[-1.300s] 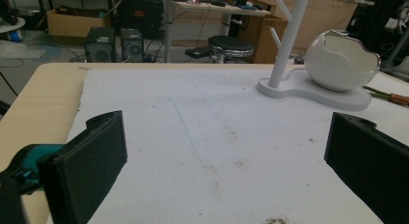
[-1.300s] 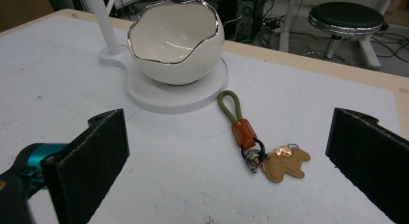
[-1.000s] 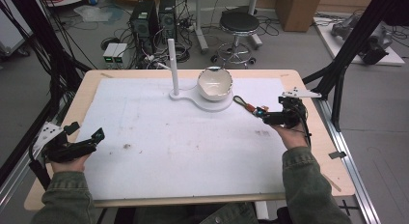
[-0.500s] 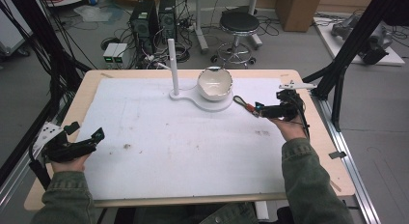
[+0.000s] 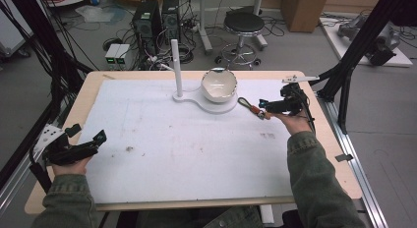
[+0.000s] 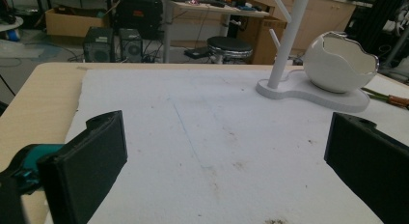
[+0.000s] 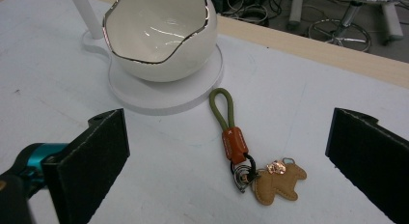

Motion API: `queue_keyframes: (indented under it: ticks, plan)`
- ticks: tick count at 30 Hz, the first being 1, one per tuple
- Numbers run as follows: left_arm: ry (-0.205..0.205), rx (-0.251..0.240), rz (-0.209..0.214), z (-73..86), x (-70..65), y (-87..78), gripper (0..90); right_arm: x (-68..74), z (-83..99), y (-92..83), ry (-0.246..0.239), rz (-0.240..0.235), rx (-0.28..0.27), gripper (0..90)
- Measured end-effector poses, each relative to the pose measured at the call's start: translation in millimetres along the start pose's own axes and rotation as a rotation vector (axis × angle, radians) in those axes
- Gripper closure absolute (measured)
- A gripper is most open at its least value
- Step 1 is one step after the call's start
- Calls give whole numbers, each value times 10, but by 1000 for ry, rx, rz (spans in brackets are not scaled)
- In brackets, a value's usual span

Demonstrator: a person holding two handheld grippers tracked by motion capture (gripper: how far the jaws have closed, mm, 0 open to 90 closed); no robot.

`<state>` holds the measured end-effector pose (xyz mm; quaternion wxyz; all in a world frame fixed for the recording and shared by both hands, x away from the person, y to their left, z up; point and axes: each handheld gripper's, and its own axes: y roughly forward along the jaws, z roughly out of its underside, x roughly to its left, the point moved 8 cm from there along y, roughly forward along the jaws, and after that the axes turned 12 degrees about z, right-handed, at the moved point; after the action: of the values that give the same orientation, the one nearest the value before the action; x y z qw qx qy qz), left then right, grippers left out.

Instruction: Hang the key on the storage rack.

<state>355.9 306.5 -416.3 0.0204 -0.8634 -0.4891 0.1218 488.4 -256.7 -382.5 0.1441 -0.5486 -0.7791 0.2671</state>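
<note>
A keychain [image 7: 239,151] lies flat on the white mat, made of a green cord loop [image 7: 222,107], an orange clasp and a tan bear charm [image 7: 279,183]. It sits just right of the stand's round base [image 5: 220,108]; in the high view the keychain [image 5: 250,108] is small. A white egg-shaped bowl [image 7: 161,35] rests on that base, beside an upright white post [image 5: 176,66]. My right gripper [image 7: 231,159] is open, its jaws wide on either side of the keychain and hovering over it; in the high view the right gripper [image 5: 264,109] is at the charm end. My left gripper [image 5: 87,134] is open at the table's near left, holding nothing.
The left gripper [image 6: 222,171] looks across bare mat toward the bowl [image 6: 340,62] and post [image 6: 288,35]. The wooden table rim [image 5: 88,93] frames the mat. Black frame struts [image 5: 354,56], a stool [image 5: 245,24] and computers stand beyond the far edge.
My right gripper has shifted slightly away from me and leftward, closer over the keychain. The keychain, bowl and left gripper have stayed put.
</note>
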Motion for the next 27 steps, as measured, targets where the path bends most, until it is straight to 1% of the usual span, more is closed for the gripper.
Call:
queue_keyframes:
  ticks: [7, 8, 14, 15, 16, 17, 18, 19, 21, 23, 26, 27]
  plan:
    - [-1, 1, 2, 1, -3, 9, 17, -21, -64, 97, 9, -11, 19, 5]
    - [0, 2, 2, 1, -3, 9, 17, -27, -80, 132, 3, -11, 35, 5]
    - [3, 6, 3, 5, 0, 13, 17, -29, -137, 216, -5, -19, 55, 6]
    - [4, 6, 2, 5, 0, 12, 17, -31, -149, 234, 2, -22, 51, 6]
    - [4, 7, 1, 5, -2, 10, 17, -40, -149, 290, 18, -35, 63, 6]
    - [5, 7, 0, 5, -3, 8, 17, -40, -149, 290, 18, -35, 63, 6]
    - [7, 8, -1, 5, -3, 4, 17, -54, -138, 361, 6, -30, 89, 6]
    - [5, 6, -2, 3, -6, 3, 17, -54, -138, 361, 6, -30, 89, 6]
    - [6, 7, -2, 3, -6, 1, 17, -54, -148, 416, -2, -35, 103, 5]
    - [6, 8, -2, 4, -7, 0, 17, -35, -175, 482, -7, -38, 130, 6]
    - [7, 9, -2, 6, -6, 2, 17, -21, -195, 525, -8, -45, 128, 6]
    - [9, 11, 0, 7, -3, 3, 17, -19, -191, 553, -15, -46, 140, 7]
